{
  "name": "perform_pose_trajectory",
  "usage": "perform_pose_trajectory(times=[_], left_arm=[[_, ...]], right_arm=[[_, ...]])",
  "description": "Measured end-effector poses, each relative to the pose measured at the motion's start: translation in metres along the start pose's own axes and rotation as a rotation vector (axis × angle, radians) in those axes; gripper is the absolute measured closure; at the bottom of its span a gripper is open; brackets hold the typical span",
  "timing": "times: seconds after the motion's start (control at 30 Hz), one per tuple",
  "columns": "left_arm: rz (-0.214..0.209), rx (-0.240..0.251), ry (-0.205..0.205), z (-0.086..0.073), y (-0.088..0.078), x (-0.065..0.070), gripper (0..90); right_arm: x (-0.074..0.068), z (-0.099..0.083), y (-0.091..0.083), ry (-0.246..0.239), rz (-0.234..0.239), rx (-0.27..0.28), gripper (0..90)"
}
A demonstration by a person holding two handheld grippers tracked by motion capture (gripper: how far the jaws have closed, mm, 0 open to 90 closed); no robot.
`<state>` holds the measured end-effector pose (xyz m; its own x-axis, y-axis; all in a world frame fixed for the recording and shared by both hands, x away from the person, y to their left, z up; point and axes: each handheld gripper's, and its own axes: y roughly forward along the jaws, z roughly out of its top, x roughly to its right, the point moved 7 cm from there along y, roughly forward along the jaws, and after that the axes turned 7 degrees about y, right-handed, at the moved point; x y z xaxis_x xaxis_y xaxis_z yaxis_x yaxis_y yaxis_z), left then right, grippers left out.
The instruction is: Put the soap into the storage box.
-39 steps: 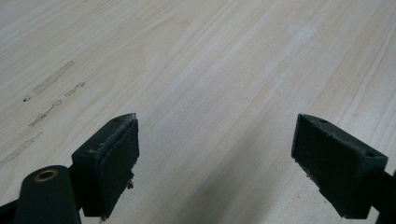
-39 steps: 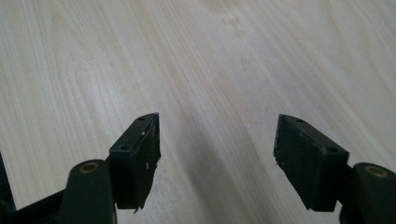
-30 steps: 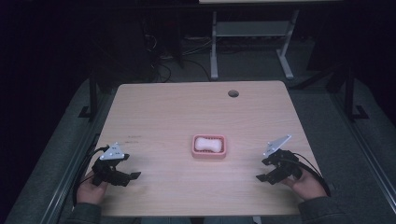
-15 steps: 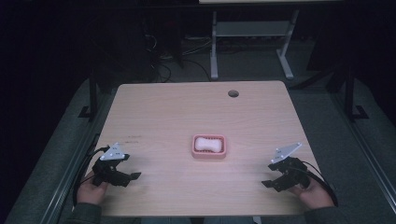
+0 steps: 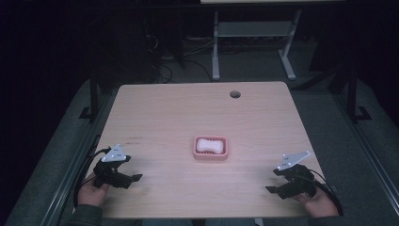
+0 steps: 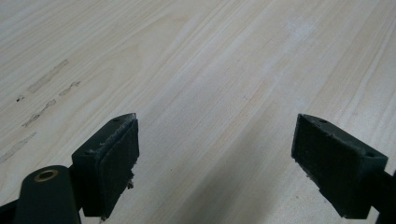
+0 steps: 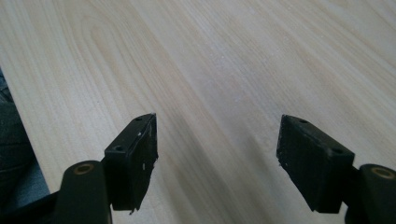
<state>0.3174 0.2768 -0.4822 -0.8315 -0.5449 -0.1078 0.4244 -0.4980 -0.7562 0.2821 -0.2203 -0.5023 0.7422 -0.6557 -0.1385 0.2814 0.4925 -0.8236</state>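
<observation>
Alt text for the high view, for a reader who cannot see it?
A pink soap dish holding a white soap bar sits mid-table on a light wooden table. The left tool and right tool, each hand-held with jaws open and empty, rest near the front corners.

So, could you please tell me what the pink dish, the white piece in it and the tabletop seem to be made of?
Dish: probably plastic or silicone, from its even matte pink and rounded rim. White piece: possibly soap; too small to tell. Tabletop: pale wood or wood-look laminate, matte, with straight grain lines and a few scuffs.

White soap lies in pink dish, mid-table.
</observation>
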Motion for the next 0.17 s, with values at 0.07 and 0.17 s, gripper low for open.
perform_pose_trajectory(times=[0.07,0.17], left_arm=[[0.000,-0.001,0.001,-0.0002,0.0003,0.0000,14.9],[-0.004,-0.003,0.001,0.0002,0.0007,0.0009,14.9]], right_arm=[[-0.0018,-0.0027,0.0004,0.004,0.000,0.010,28.5],[-0.0045,-0.0064,0.0018,0.005,-0.009,0.006,27.6]])
